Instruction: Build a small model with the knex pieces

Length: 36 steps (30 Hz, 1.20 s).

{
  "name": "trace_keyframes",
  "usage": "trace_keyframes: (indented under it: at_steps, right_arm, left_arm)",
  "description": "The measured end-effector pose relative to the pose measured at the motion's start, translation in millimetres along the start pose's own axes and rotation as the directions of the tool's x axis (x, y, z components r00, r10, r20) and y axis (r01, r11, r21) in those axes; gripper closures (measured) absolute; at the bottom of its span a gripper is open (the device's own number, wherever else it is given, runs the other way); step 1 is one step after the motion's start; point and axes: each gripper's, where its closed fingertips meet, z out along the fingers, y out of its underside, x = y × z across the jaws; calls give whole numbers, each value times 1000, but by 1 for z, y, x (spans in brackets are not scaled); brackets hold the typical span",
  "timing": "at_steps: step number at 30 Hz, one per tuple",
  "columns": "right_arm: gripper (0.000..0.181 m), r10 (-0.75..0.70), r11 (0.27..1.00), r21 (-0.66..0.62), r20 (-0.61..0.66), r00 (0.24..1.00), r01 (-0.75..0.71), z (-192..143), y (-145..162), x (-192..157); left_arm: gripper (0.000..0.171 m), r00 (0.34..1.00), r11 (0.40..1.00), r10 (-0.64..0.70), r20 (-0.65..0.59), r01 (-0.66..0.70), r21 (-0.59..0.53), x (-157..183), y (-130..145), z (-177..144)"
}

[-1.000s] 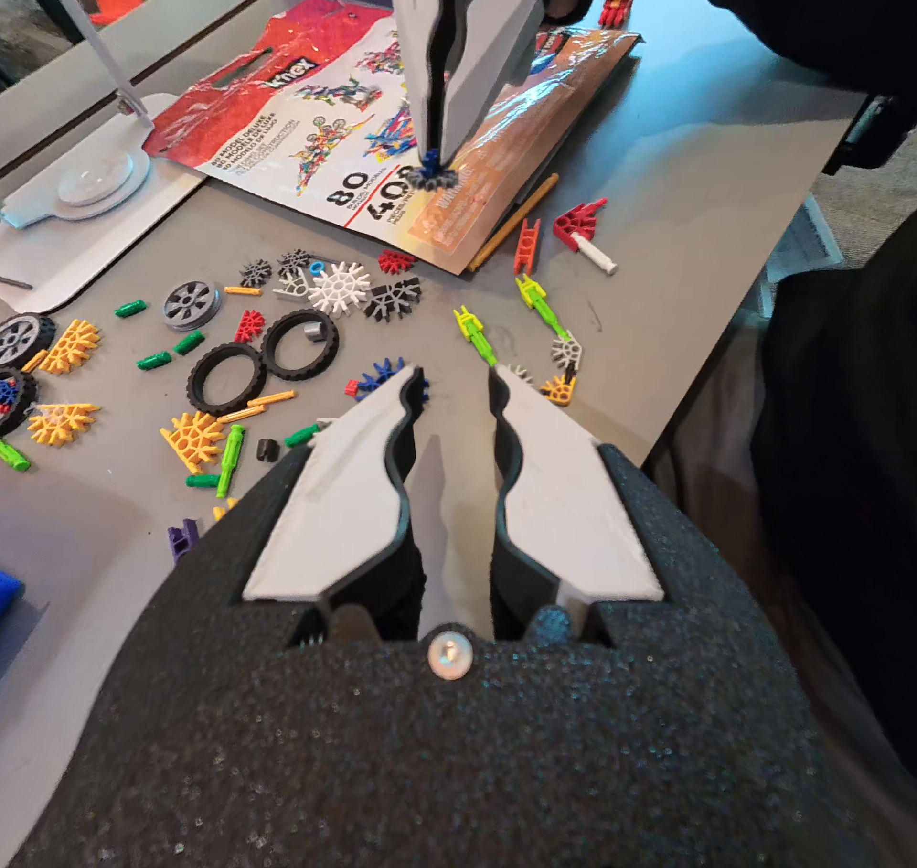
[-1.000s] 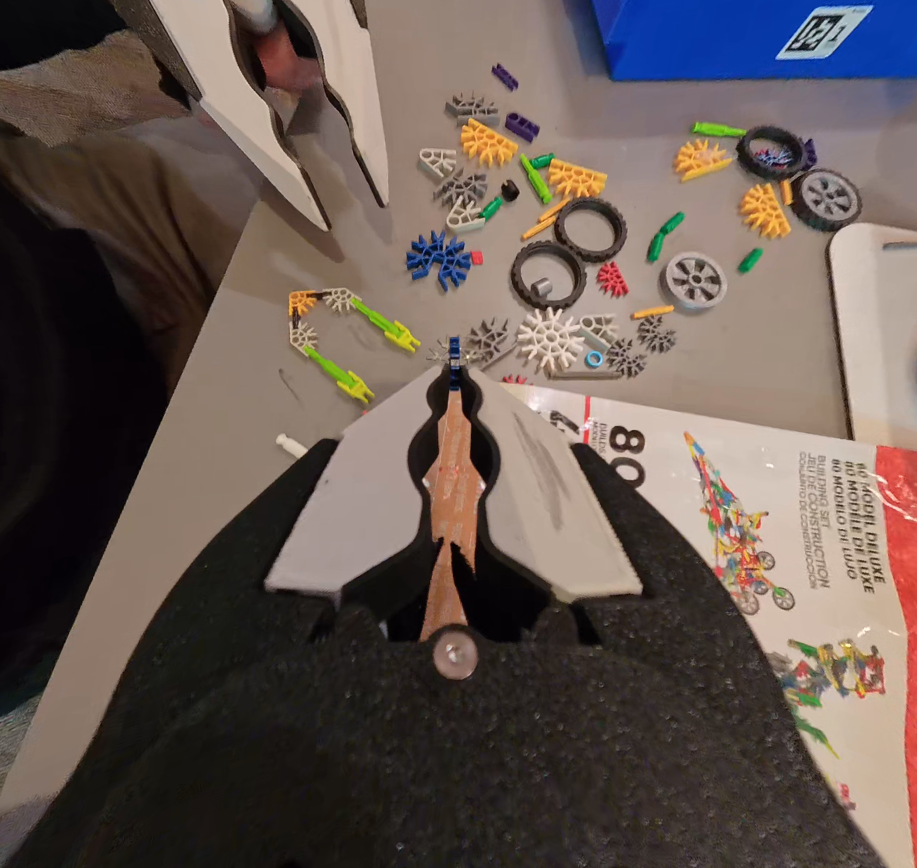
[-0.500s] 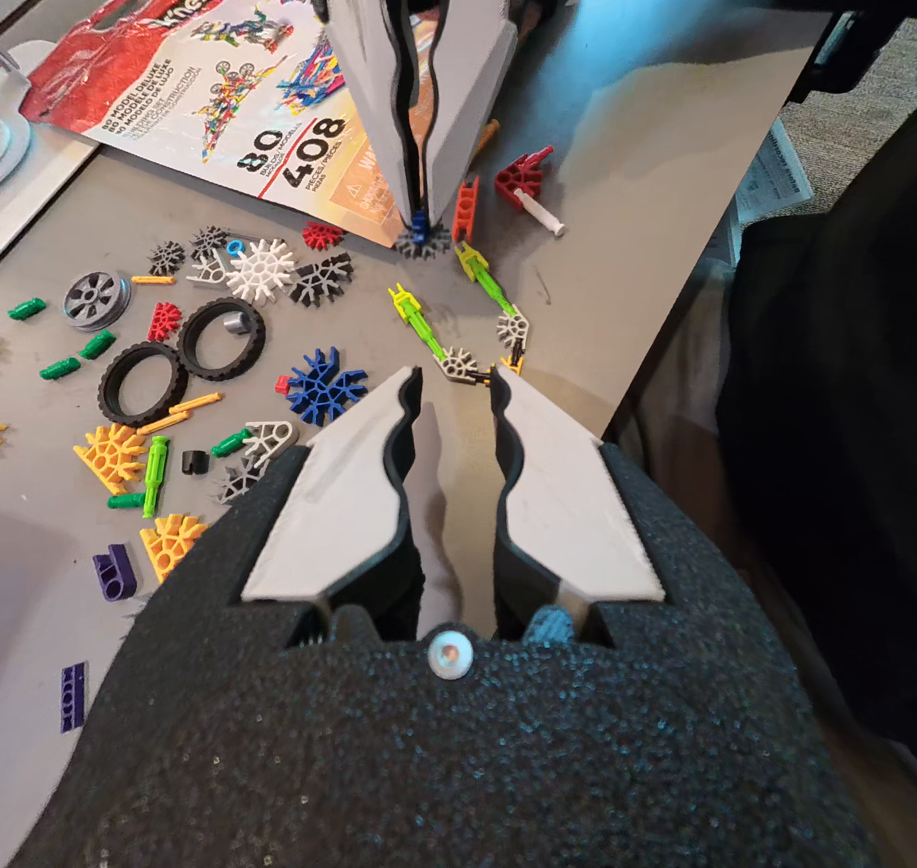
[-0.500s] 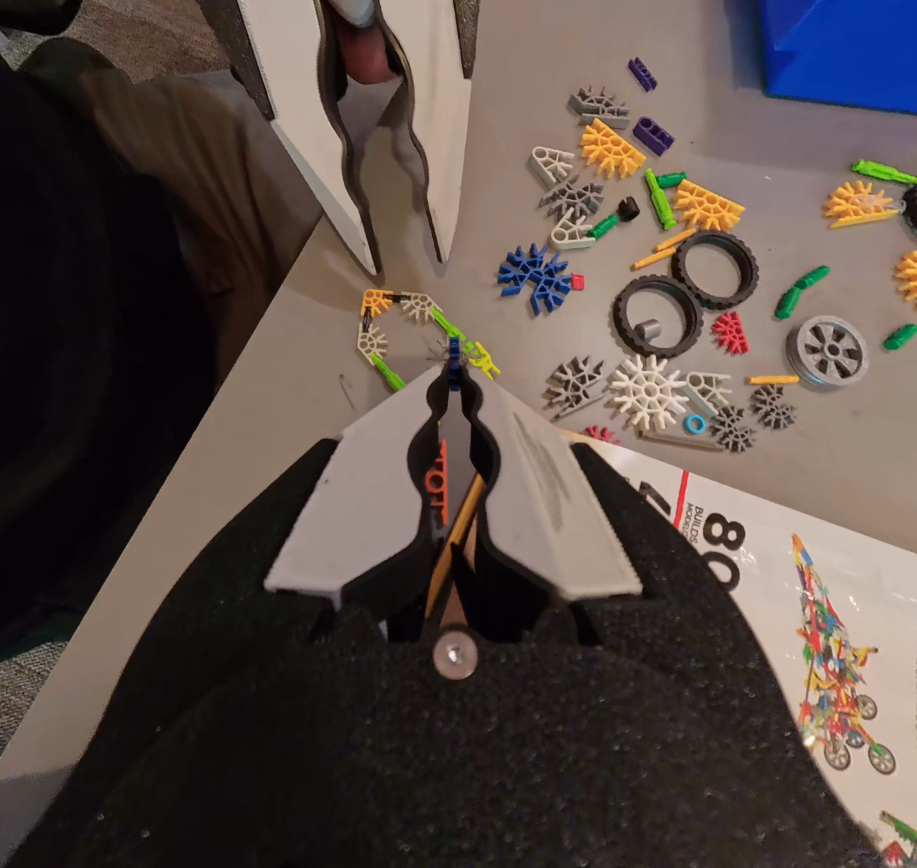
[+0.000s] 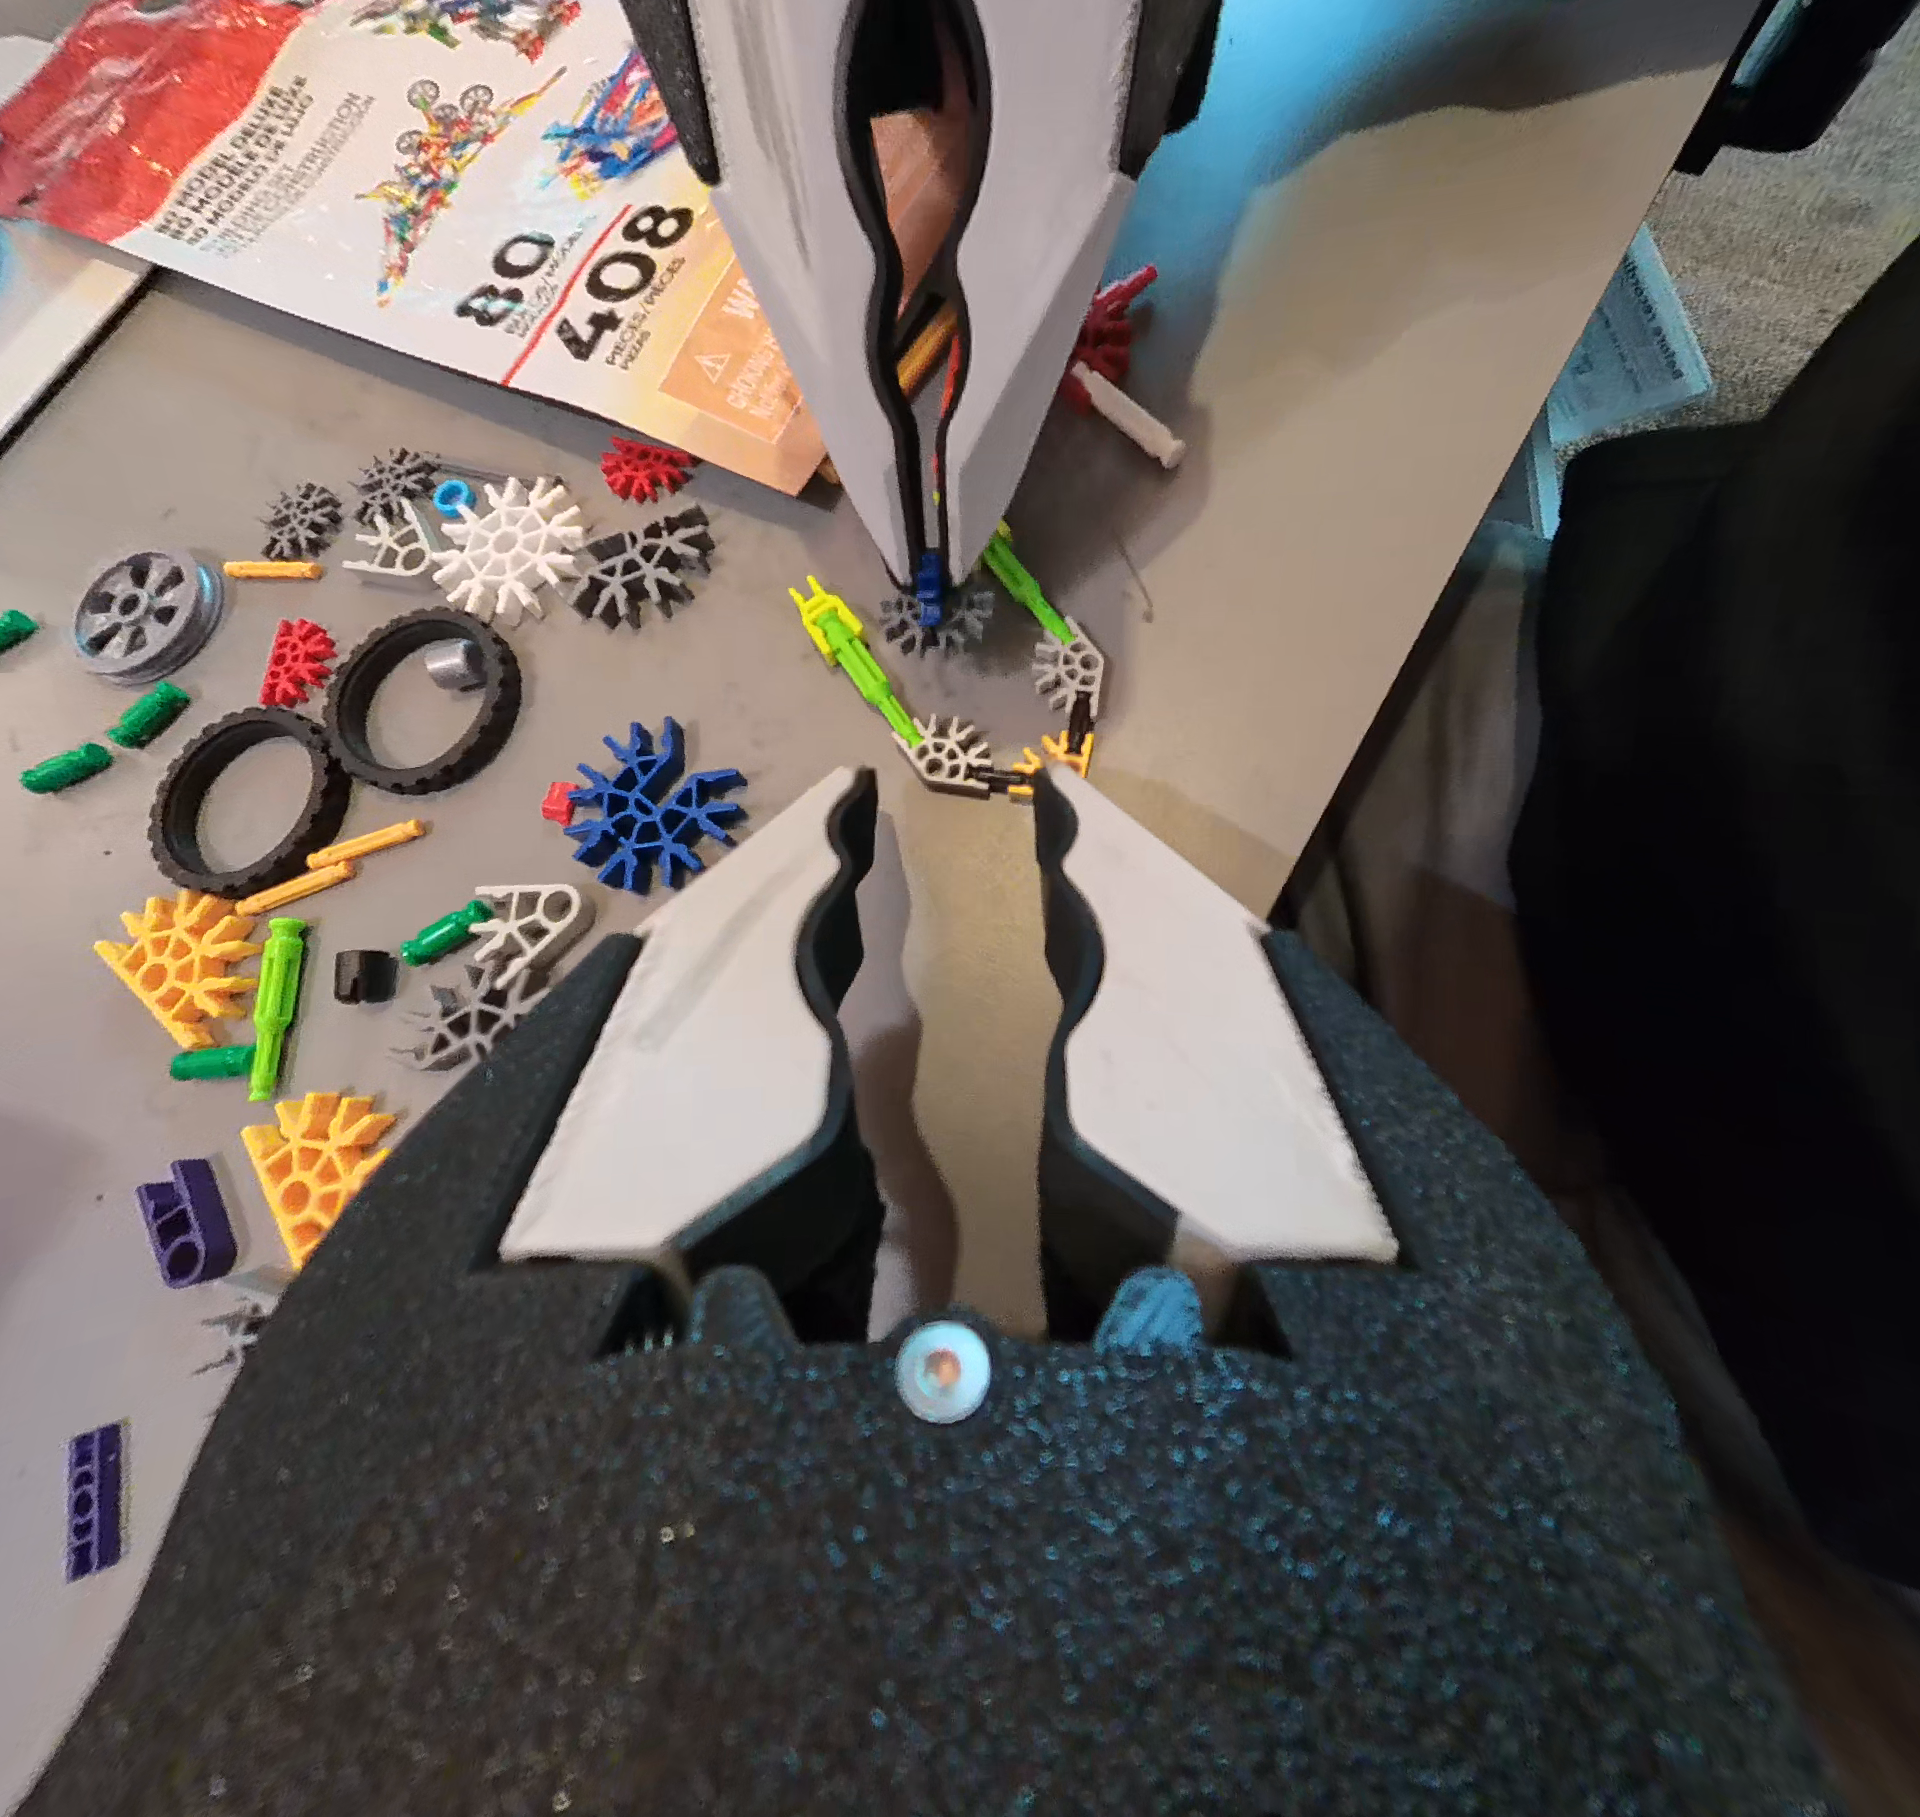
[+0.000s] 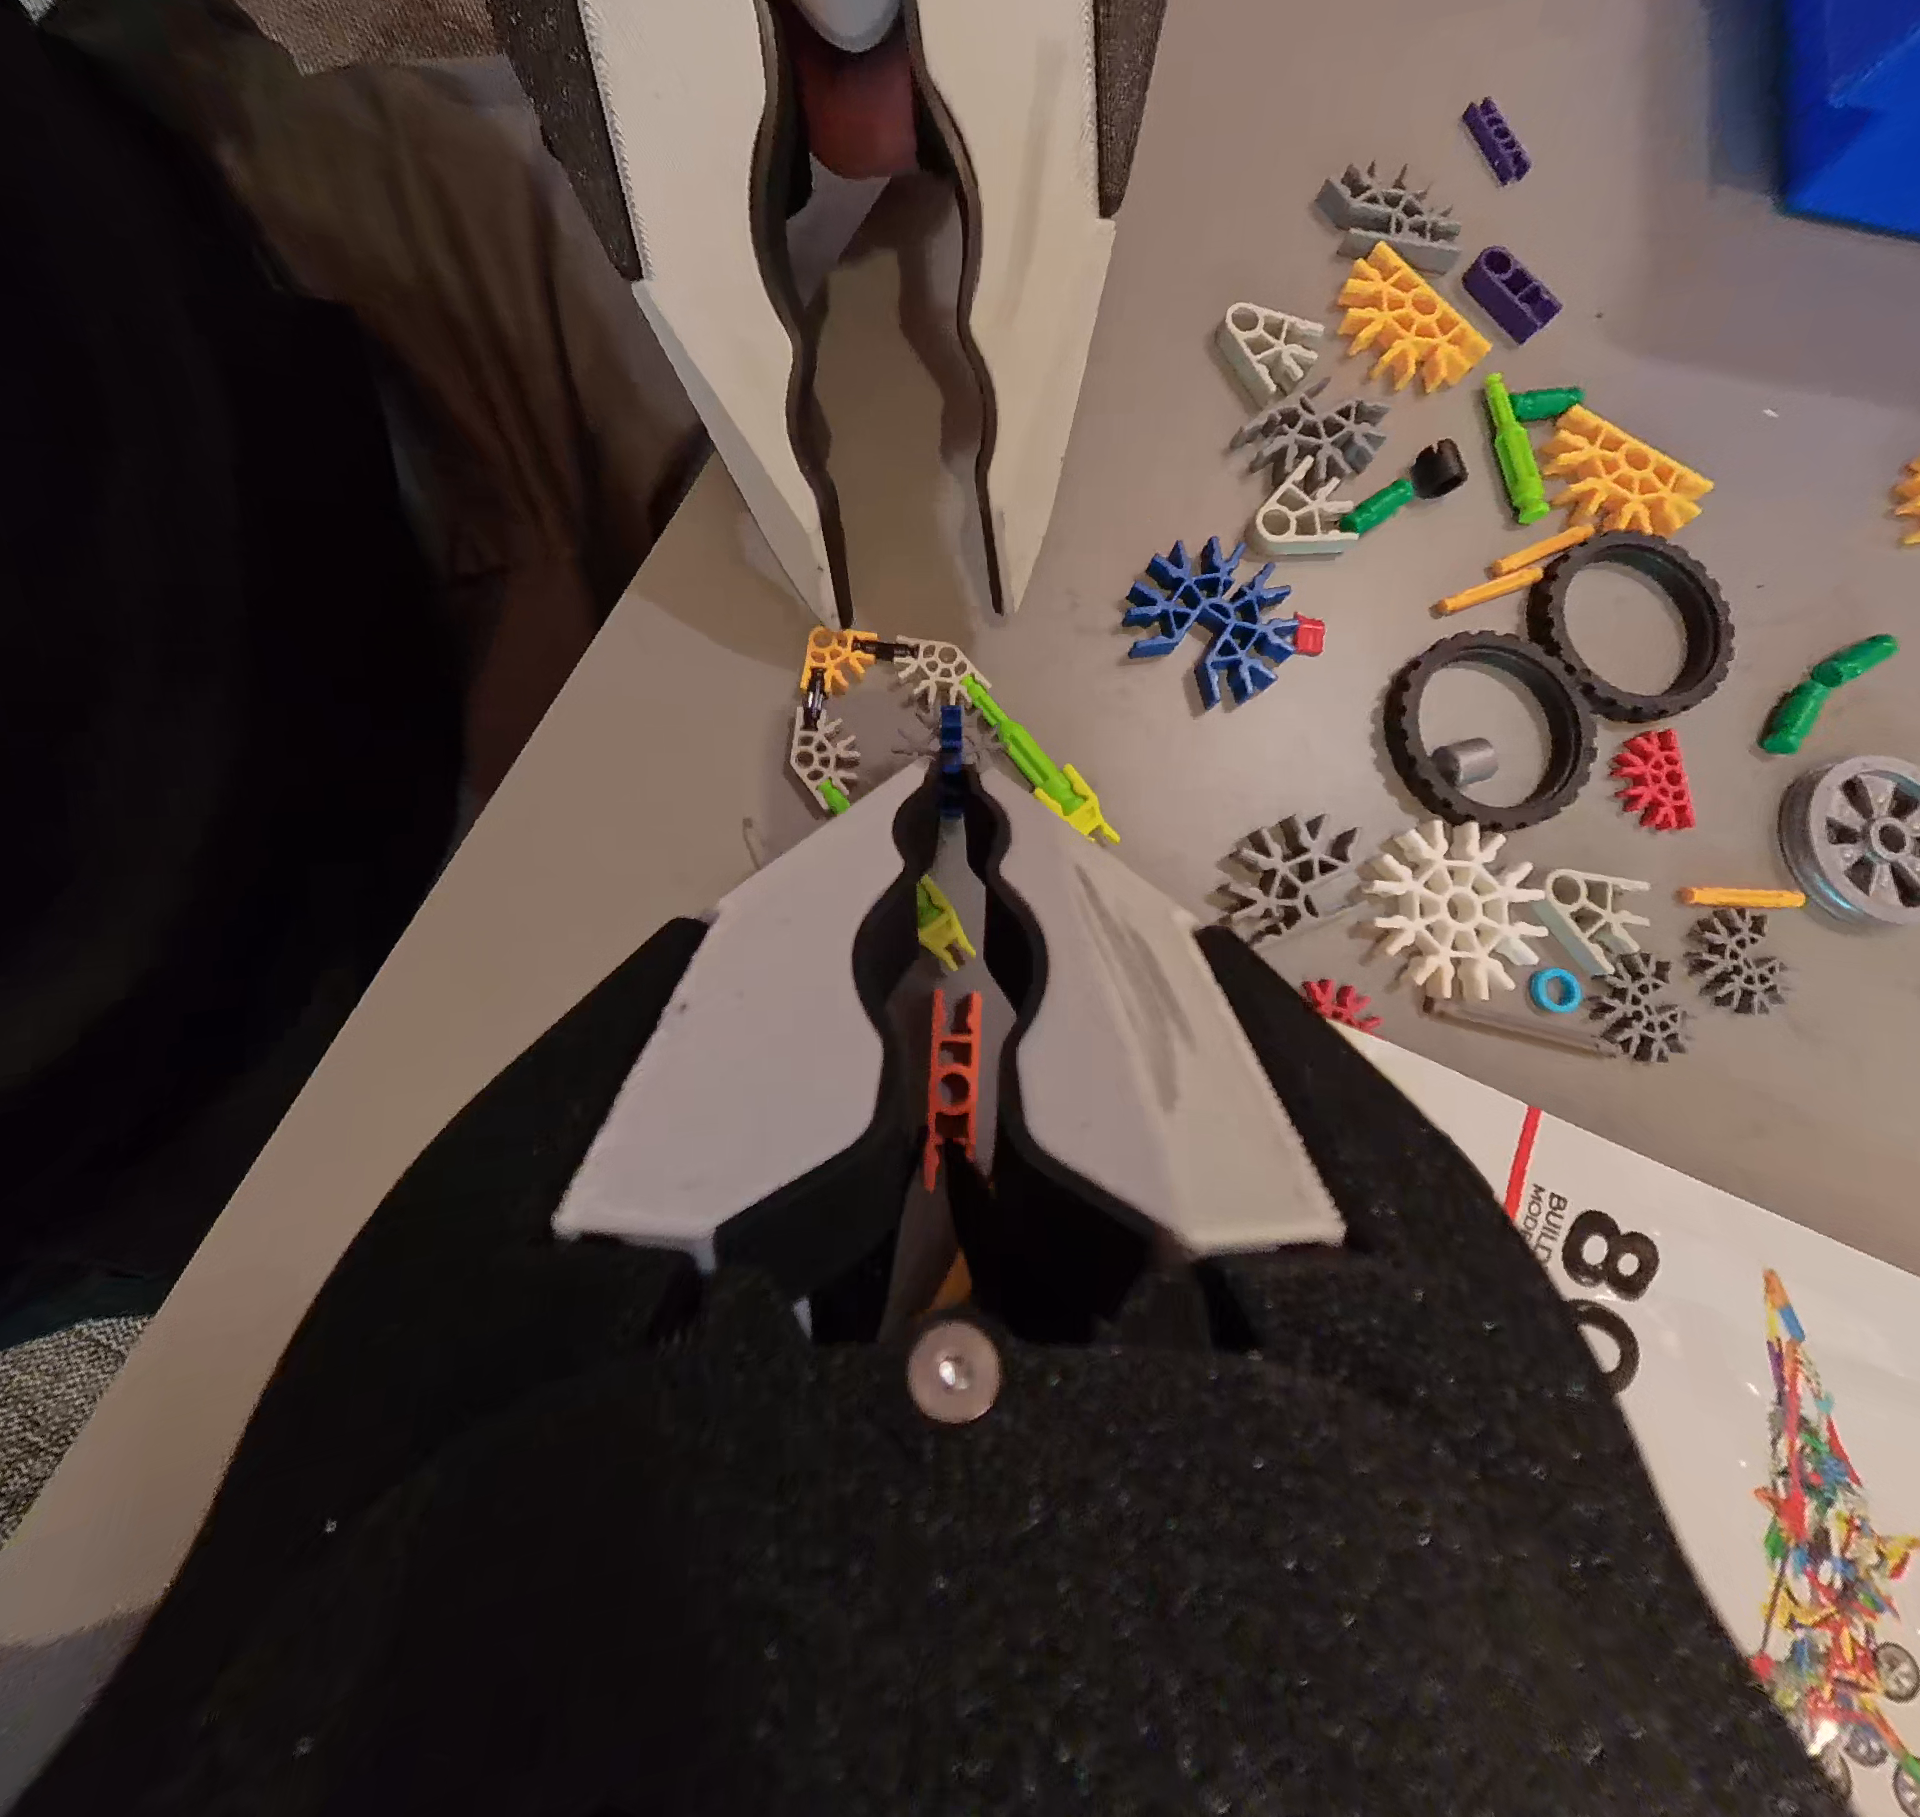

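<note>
My right gripper (image 6: 948,775) pinches a blue rod (image 6: 949,728) with gray connector (image 5: 935,621); my left gripper (image 5: 954,796) gapes empty beside the half-built chain (image 5: 951,749).

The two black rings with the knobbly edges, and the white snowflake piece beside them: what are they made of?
The black rings look like matte rubber toy tyres: dull, with a moulded tread around the rim, though soft plastic is possible. The white snowflake piece looks like hard moulded plastic: crisp thin spokes and a slight sheen.

- Two black tyres (image 5: 252,813) (image 5: 423,702)
- One grey wheel hub (image 5: 145,614)
- One white snowflake connector (image 5: 507,549)
- One blue snowflake connector (image 5: 652,806)
- Two purple blocks (image 5: 187,1221) (image 5: 94,1502)
</note>
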Motion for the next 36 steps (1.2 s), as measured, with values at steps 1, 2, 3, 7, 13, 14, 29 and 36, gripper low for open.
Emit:
trace_keyframes:
  at_steps: [1, 2, 3, 7, 13, 14, 29, 36]
  right_arm:
    - [179, -2, 1000, 8, 2, 1000, 2, 0, -2, 0]
    - [179, -6, 1000, 19, 4, 1000, 6, -1, -4, -1]
    - [179, -11, 1000, 27, 5, 1000, 10, -1, -6, -2]
    - [179, -23, 999, 29, -7, 1000, 23, 0, -8, -2]
    - [179, -20, 999, 35, -17, 1000, 20, -3, -7, 1]
    - [179, -14, 999, 38, -21, 1000, 15, -4, -7, 2]
    - [179, 23, 998, 53, -21, 1000, -22, -9, -2, 7]
    - [179, 48, 996, 73, -2, 999, -48, -6, -6, 7]
  left_arm:
    - [143, 1000, 1000, -4, 2, 4, 12, -1, -2, -1]
    - [143, 1000, 1000, -3, 7, 3, 21, -2, -4, -1]
    - [143, 1000, 1000, 0, 10, -1, 24, -2, -5, -1]
    - [143, 1000, 1000, 9, 4, -9, 7, 0, -6, 3]
    - [139, 1000, 999, 12, -13, -12, -43, 1, -2, 8]
    - [139, 1000, 999, 6, -29, -7, -41, 2, -2, 8]
    - [141, 994, 998, 16, -105, -22, -56, -7, 2, 7]
    - [141, 996, 998, 6, -85, -11, -66, -17, 9, 0]
